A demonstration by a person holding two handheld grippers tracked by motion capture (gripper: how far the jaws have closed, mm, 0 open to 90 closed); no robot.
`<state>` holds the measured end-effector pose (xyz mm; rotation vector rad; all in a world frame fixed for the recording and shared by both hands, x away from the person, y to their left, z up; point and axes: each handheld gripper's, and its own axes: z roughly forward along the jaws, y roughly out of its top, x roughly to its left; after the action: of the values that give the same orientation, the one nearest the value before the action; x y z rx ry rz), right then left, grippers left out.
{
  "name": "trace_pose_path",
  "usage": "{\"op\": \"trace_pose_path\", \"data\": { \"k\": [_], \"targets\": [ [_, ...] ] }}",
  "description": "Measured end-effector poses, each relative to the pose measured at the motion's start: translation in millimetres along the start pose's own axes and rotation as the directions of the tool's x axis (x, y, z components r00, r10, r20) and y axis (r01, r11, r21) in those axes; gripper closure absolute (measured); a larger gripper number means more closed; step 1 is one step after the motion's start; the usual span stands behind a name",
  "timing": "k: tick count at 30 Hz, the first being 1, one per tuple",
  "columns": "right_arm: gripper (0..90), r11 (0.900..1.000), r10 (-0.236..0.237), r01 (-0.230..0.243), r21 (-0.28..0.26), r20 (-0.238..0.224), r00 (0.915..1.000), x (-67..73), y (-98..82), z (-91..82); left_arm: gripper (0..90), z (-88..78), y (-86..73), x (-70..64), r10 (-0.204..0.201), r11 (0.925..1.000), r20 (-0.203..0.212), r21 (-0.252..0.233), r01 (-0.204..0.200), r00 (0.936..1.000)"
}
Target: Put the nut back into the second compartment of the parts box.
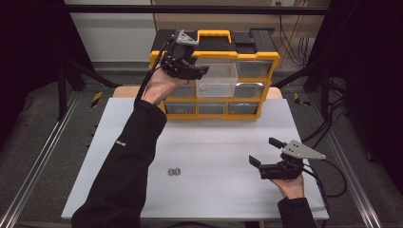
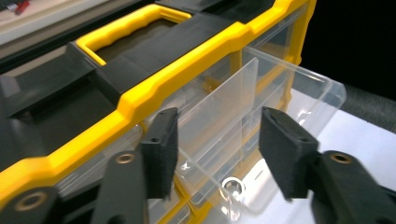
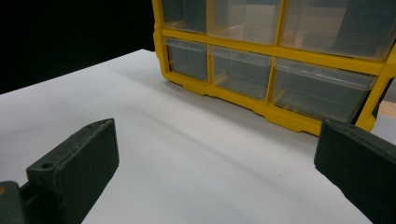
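Nearest, at the lower right of the high view, the right gripper (image 1: 264, 151), held low over the white table (image 1: 214, 152) in the person's right hand (image 1: 291, 186); jaws spread wide, nothing between them, only bare tabletop ahead in the right gripper view. A little left of it, near the table's middle front, two small metal nuts (image 1: 175, 171) lying just beside each other, well apart from both grippers. Along the left, a black sleeve (image 1: 126, 166) stretching up the table to the far side. At the far edge, a yellow organizer (image 1: 256, 57) with a black top and yellow handle (image 1: 214, 34), standing upright, rows of clear drawers in its front. One clear drawer (image 1: 217, 80) from the upper row pulled out toward the person, a small metal nut (image 2: 232, 185) lying on its floor. At the drawer's left, the left gripper (image 1: 203, 71), raised level with the upper row; in the left gripper view (image 2: 217, 149) jaws standing partly apart over the open drawer, pads (image 2: 161, 149) gripping nothing.
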<state>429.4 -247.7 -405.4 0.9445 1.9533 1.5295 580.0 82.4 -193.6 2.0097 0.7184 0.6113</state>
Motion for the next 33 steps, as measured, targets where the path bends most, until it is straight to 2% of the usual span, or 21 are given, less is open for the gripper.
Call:
{"op": "trace_pose_path", "data": {
  "k": [1,2,5,9,12,18,21,22,25,33],
  "targets": [
    [0.4,1.000,0.000,0.000,0.000,0.002,1.0000,-0.1,0.0,-0.2,41.2,-3.0,-2.2,-0.4,-0.008,0.9999,0.005,-0.008,0.008,1.0000],
    [0.4,1.000,0.000,0.000,0.001,0.002,1.0000,0.0,0.0,-0.3,38.3,-6.8,-4.6,-0.3,0.007,1.0000,0.003,0.000,-0.007,1.0000],
    [0.4,1.000,0.005,-0.005,-0.003,-0.003,1.0000,0.9,-0.2,0.5,27.6,-14.8,-13.6,-2.0,-0.004,1.0000,0.029,-0.004,0.005,0.9996],
    [0.4,1.000,0.004,-0.004,0.002,0.000,1.0000,0.8,-0.3,0.2,18.9,-27.1,-27.7,-3.0,0.009,1.0000,0.040,0.003,-0.010,0.9991],
    [0.4,1.000,0.001,-0.001,0.003,0.004,1.0000,0.2,0.2,-1.4,14.5,-37.3,-39.3,-3.0,0.011,0.9998,0.041,-0.014,-0.010,0.9991],
    [0.4,1.000,0.004,-0.004,0.002,0.002,1.0000,0.5,0.4,-2.0,11.2,-53.6,-65.1,-3.5,-0.005,0.9987,0.037,-0.050,0.006,0.9993],
    [0.4,1.000,0.008,-0.008,-0.001,0.001,1.0000,0.7,0.5,-1.9,10.8,-60.5,-78.2,-4.0,0.000,0.9983,0.025,-0.058,0.002,0.9997],
    [0.4,1.000,0.008,-0.008,-0.001,0.002,1.0000,0.7,0.5,-1.9,10.5,-63.3,-82.2,-3.6,0.009,0.9982,0.026,-0.060,-0.007,0.9996],
    [0.4,1.000,0.008,-0.008,0.003,0.004,1.0000,0.5,0.5,-2.1,9.8,-70.5,-94.4,-4.3,-0.004,0.9972,0.035,-0.075,0.007,0.9994],
    [0.4,1.000,0.011,-0.011,0.003,0.003,0.9999,0.7,0.4,-1.9,7.1,-84.8,-127.1,-10.8,0.003,0.9971,0.029,-0.076,0.000,0.9996]
  ]
}}
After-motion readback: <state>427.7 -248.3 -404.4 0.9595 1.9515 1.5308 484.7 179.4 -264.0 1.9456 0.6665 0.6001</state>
